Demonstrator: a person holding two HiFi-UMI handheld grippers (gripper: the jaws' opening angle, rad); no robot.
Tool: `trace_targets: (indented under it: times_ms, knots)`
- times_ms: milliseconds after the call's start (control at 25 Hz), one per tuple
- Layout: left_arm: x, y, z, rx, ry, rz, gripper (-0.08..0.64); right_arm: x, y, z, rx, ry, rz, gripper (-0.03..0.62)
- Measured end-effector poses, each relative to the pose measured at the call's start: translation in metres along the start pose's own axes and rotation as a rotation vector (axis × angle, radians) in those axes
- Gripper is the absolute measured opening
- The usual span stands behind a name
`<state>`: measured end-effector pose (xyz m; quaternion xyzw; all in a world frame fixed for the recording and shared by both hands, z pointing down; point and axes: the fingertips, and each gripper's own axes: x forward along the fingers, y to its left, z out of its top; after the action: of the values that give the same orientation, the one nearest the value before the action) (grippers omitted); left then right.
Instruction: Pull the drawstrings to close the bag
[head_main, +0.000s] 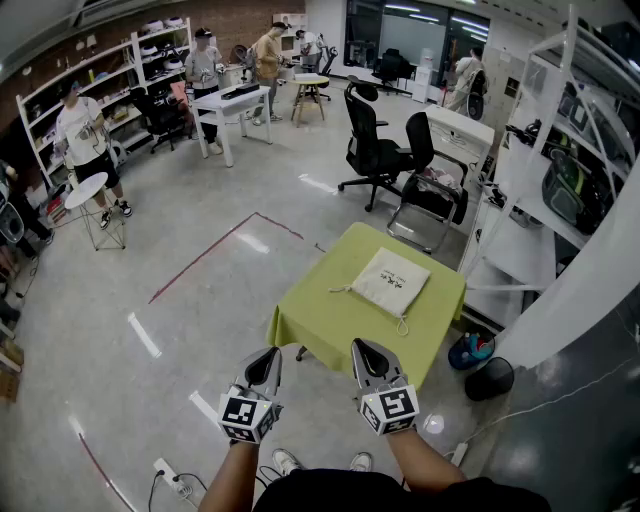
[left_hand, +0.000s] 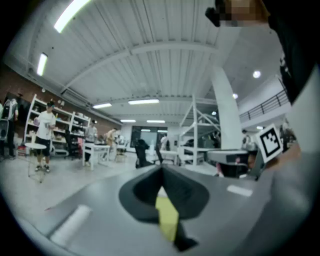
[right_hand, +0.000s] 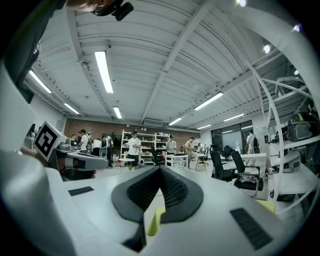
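Both grippers are up in front of me and well short of the worktop (head_main: 335, 325), which sits at 12 o'clock under a yellow-green cloth (head_main: 310, 335). My left gripper (head_main: 268, 355) has its jaws pressed fully together with nothing between them. In the left gripper view (left_hand: 161, 170) the two dark pads meet along one seam, and only a sliver of the cloth shows past them. My right gripper (head_main: 362, 347) is the same, jaws closed tight and empty. Its own view (right_hand: 160, 171) shows the ribbed pads touching, with the room beyond.

The bag (head_main: 392, 281) lies flat on the cloth, toward 1 o'clock from the worktop's middle, pale with small dark print on it. One drawstring (head_main: 340, 290) trails off its 9 o'clock corner, and another (head_main: 402, 323) hangs off the corner at 6 o'clock. Neither gripper touches the bag or the strings.

Past the worktop at 12 o'clock stand two black office chairs (head_main: 375, 150). A red tape line (head_main: 215, 250) runs across the floor (head_main: 150, 290) at 10 o'clock. White shelving (head_main: 560, 180) fills the 2 o'clock side, and several people (head_main: 85, 135) stand far off at 10 and 11 o'clock.
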<state>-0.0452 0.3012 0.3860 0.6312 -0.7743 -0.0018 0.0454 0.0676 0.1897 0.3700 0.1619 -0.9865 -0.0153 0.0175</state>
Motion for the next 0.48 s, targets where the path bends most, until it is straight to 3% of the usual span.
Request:
trace_targets:
  times_ms: [480]
  knots:
    - [-0.009, 0.038, -0.020, -0.001, 0.038, -0.041, 0.005, 0.028, 0.033, -0.015, -0.015, 0.035, -0.036, -0.002]
